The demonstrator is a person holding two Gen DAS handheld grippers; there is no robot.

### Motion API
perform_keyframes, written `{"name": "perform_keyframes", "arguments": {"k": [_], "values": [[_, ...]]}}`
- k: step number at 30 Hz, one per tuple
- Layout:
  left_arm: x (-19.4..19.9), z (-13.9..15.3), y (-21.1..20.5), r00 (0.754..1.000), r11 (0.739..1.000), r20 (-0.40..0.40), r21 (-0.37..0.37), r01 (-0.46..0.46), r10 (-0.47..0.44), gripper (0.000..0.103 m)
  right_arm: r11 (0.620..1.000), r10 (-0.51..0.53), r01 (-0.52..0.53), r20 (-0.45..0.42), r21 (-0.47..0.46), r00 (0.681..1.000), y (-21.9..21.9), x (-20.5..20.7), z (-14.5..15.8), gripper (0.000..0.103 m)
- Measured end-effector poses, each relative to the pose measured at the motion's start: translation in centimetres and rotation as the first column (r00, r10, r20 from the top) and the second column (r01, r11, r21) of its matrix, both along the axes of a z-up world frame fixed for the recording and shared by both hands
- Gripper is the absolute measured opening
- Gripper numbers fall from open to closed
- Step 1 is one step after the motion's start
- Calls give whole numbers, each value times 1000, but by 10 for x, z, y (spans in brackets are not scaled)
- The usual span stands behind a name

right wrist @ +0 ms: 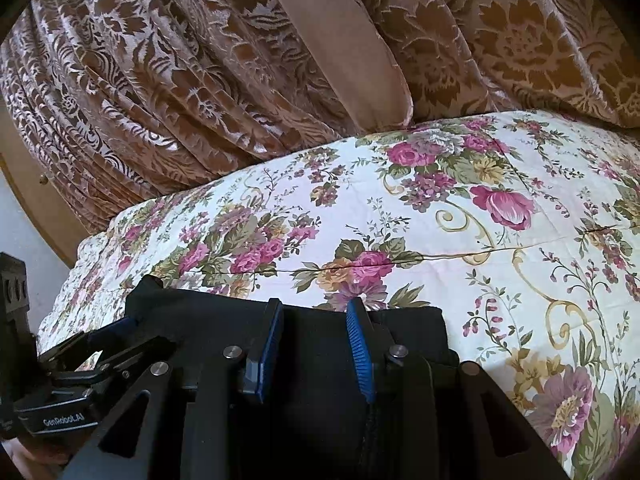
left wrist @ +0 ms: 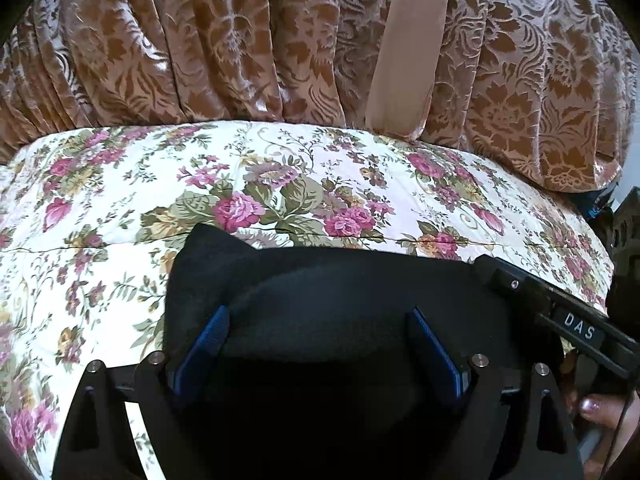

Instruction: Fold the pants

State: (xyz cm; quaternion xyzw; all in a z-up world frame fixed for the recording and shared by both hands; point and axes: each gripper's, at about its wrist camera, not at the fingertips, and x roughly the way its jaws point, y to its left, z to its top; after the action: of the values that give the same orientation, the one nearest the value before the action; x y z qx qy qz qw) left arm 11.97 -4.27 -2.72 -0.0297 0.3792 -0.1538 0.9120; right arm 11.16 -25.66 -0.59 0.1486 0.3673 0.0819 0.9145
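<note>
The left gripper [left wrist: 318,344] fingers are standing spread over the pants [left wrist: 320,280]; the right gripper [right wrist: 316,344] is pinching them at six o'clock, risking dragging the fold askew.

The right tool [right wrist: 316,344] grips the far edge of the black pants [right wrist: 408,332] between its blue pads, lying on the floral bedspread [right wrist: 460,232] below the brown patterned curtain [right wrist: 200,80].

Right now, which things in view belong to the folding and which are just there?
In the job: black pants, left gripper open over them, right gripper closed on their edge.
Just there: floral bedspread, brown patterned curtain.
</note>
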Motion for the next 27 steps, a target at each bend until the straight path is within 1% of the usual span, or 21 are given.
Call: {"name": "perform_keyframes", "arguments": {"k": [3,9,12,14,15,16,18,20,21,22,23,25,27], "values": [[-12,1,2,1000,1000,30,23,2,-3,90,1000,-6,6,22,5,1000,-1,-7,2,33],[-28,2,7,998,999,59,50,-15,12,90,1000,-16,15,69,26,997,-4,-22,5,33],[-37,2,10,997,996,68,76,-46,40,91,1000,-22,21,101,8,995,-3,-31,7,33],[-40,0,15,996,995,61,76,-67,63,93,1000,-24,26,112,-16,993,-1,-36,9,33],[-42,-1,19,996,994,52,68,-81,77,97,999,-25,28,116,-29,993,1,-38,10,33],[-42,-5,25,995,995,23,38,-94,93,98,999,-24,30,125,-39,992,2,-41,11,34],[-40,-12,40,993,992,-53,-67,-111,108,98,999,-21,27,137,-46,990,2,-47,12,34],[-37,-21,56,981,971,-145,-180,-154,129,99,998,-20,27,137,-49,990,2,-51,12,34],[-36,-25,62,976,961,-176,-221,-168,130,99,998,-20,27,136,-50,990,2,-52,12,35],[-38,-27,65,974,954,-186,-244,-175,131,99,998,-19,27,137,-52,990,2,-55,12,35],[-40,-27,66,975,952,-180,-250,-175,132,99,998,-18,26,139,-56,990,3,-57,12,35],[-47,-25,64,979,959,-154,-230,-164,130,99,997,-11,20,129,-69,992,5,-62,12,36],[-54,-23,61,984,967,-132,-210,-148,122,99,995,2,11,136,-95,991,8,-70,13,42]]}}
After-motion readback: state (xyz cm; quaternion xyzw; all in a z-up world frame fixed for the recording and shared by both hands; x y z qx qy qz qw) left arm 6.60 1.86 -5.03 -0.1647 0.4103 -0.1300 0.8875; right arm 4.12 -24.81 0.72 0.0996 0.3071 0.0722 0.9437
